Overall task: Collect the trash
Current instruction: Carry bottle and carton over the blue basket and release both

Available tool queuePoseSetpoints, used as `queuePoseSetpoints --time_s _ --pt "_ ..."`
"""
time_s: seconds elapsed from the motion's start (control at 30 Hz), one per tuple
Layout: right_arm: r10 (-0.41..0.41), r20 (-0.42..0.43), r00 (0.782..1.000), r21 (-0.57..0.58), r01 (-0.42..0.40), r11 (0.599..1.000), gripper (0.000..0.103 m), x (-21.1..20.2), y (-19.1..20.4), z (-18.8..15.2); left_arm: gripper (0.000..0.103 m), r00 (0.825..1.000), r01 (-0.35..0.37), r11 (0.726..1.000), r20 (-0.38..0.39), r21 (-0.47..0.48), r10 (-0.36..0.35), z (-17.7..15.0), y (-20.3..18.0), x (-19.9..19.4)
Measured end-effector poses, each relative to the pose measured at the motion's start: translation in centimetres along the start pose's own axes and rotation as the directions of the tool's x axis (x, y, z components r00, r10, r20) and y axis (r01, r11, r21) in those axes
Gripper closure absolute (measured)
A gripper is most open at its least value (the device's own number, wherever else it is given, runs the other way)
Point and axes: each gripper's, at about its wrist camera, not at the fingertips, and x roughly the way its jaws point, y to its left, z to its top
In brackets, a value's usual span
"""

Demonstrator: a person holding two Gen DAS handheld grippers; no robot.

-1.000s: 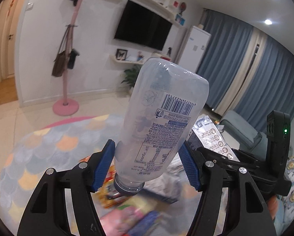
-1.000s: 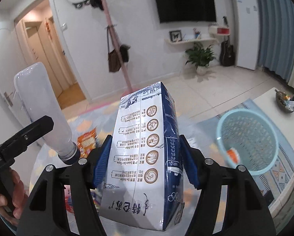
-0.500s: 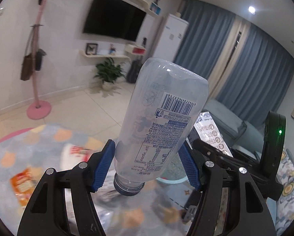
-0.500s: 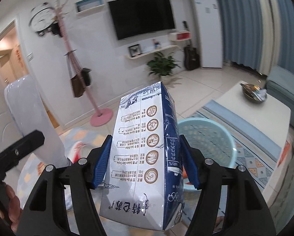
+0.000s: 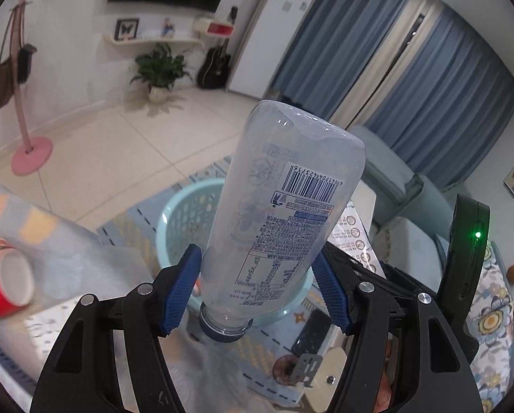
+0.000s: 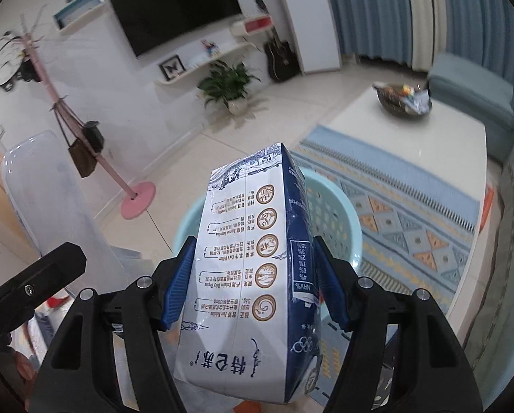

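Note:
My left gripper (image 5: 257,289) is shut on a clear plastic bottle (image 5: 284,213), held cap-down with its barcode label facing me. My right gripper (image 6: 253,282) is shut on a white and blue milk carton (image 6: 257,275). A light blue plastic basket (image 5: 184,220) stands on the floor below and beyond both loads; its rim (image 6: 349,227) shows around the carton in the right wrist view. The bottle (image 6: 50,199) also appears at the left of that view, and the carton (image 5: 355,237) pokes out behind the bottle in the left wrist view.
A red and white paper cup (image 5: 7,285) lies on the pale rug at left. A white coffee table (image 6: 429,158) with a dark bowl (image 6: 403,101) stands right of the basket on a patterned rug (image 6: 405,220). A pink coat stand (image 6: 133,199), a potted plant (image 6: 229,86) and sofas (image 5: 391,179) ring the area.
Both grippers have swung right and downward with their loads. The basket, earlier off to the right, now sits directly beneath and ahead of both. The grips have not changed.

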Motion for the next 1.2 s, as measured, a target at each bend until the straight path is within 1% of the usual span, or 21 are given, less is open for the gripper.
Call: queuePoseSetpoints --time_s 0.13,0.2,0.3,0.43,0.53,0.57,0.6,0.63,0.7,0.8,1.07,1.2 --pt "0.0 -0.043 0.999 0.024 0.001 1.0 0.041 2.7 -1.6 -0.1 0.039 0.998 -0.036 0.999 -0.049 -0.005 0.035 -0.1 0.0 3.2" --pt "-0.015 -0.069 0.998 0.031 0.017 0.999 0.04 4.1 -2.1 -0.5 0.039 0.995 -0.061 0.998 -0.075 -0.002 0.06 -0.4 0.2 4.7" --pt "-0.018 -0.095 0.995 0.043 0.022 0.999 0.04 5.5 -2.5 -1.2 0.039 0.991 -0.09 0.996 -0.095 0.008 0.09 -0.5 0.6 6.1" --pt "-0.026 -0.117 0.993 0.072 0.034 0.997 0.04 6.7 -3.3 -1.4 0.039 0.99 -0.096 0.995 -0.106 0.002 0.096 -0.5 1.0 6.9" --pt "-0.011 -0.134 0.991 0.093 0.024 0.995 0.039 7.4 -4.0 -1.1 0.038 0.987 -0.11 0.994 -0.116 -0.016 0.107 -0.3 1.1 8.0" --pt "-0.011 -0.133 0.991 0.096 0.024 0.995 0.037 7.4 -4.1 -1.0 0.035 0.988 -0.109 0.994 -0.116 -0.029 0.105 -0.3 1.2 8.1" --pt "-0.011 -0.128 0.992 0.101 0.024 0.995 0.033 7.3 -4.2 -0.9 0.03 0.99 -0.097 0.994 -0.111 -0.045 0.091 -0.3 1.1 8.1" --pt "-0.011 -0.122 0.992 0.103 0.024 0.994 0.032 7.1 -4.4 -0.8 0.027 0.991 -0.088 0.995 -0.105 -0.054 0.082 -0.3 1.2 8.0" --pt "-0.016 -0.118 0.993 0.099 0.028 0.995 0.032 7.0 -4.5 -0.8 0.024 0.992 -0.091 0.995 -0.088 -0.048 0.086 -0.3 1.2 7.6" --pt "-0.004 -0.12 0.993 0.108 0.017 0.994 0.032 6.7 -4.5 -0.9 0.024 0.993 -0.09 0.995 -0.081 -0.041 0.086 -0.4 1.4 7.1" --pt "0.003 -0.106 0.994 0.073 0.005 0.997 0.032 5.2 -3.0 -1.7 0.024 0.996 -0.076 0.995 -0.044 -0.068 0.073 -1.4 1.9 4.7" --pt "0.022 -0.082 0.996 0.054 -0.018 0.998 0.032 3.1 -1.8 -1.7 0.024 0.998 -0.061 0.995 -0.004 -0.076 0.061 -1.9 2.1 2.0"
